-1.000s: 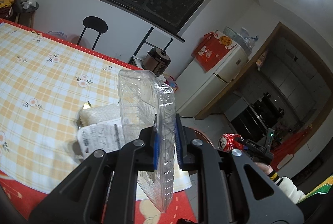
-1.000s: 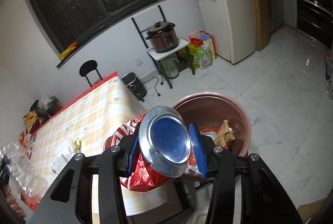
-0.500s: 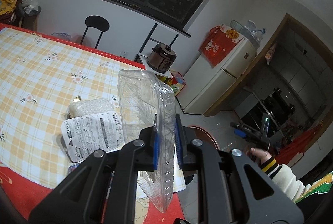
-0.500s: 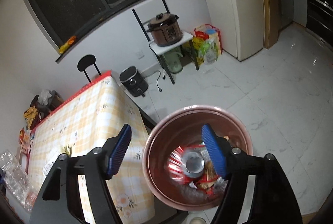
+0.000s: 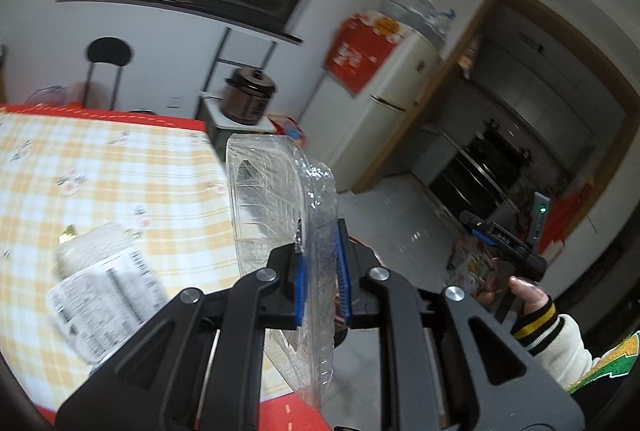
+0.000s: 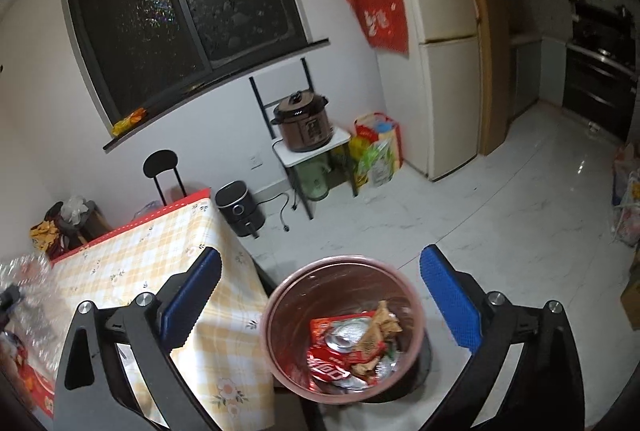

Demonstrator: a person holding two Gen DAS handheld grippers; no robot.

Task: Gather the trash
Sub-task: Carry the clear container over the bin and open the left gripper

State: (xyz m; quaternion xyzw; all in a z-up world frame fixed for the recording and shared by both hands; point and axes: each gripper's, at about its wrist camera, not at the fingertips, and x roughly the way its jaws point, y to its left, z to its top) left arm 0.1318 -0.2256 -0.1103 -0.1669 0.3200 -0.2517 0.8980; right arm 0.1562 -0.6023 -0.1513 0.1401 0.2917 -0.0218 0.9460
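Observation:
My left gripper point(image 5: 322, 271) is shut on a clear plastic clamshell container point(image 5: 276, 207), held upright over the table's right edge. My right gripper point(image 6: 320, 295) is open and empty, hanging above a round pink trash bin point(image 6: 276, 305) on the floor by the table corner. Inside the bin lie a crushed red can point(image 6: 340, 343) and crumpled wrappers. In the left wrist view a printed white wrapper point(image 5: 104, 295) and a pale bundle point(image 5: 92, 247) lie on the checked tablecloth point(image 5: 100, 167). The clamshell also shows at the far left of the right wrist view point(image 6: 28, 291).
A black stool point(image 6: 164, 171), an air fryer point(image 6: 240, 209), a small rack with a brown cooker point(image 6: 304, 123), bags and a fridge point(image 6: 444, 63) stand along the far wall. White tiled floor point(image 6: 500, 215) opens to the right toward the kitchen.
My right gripper opened and dropped the red can into the bin, then rose a little. My left gripper, still holding the clamshell, swung right toward the table edge.

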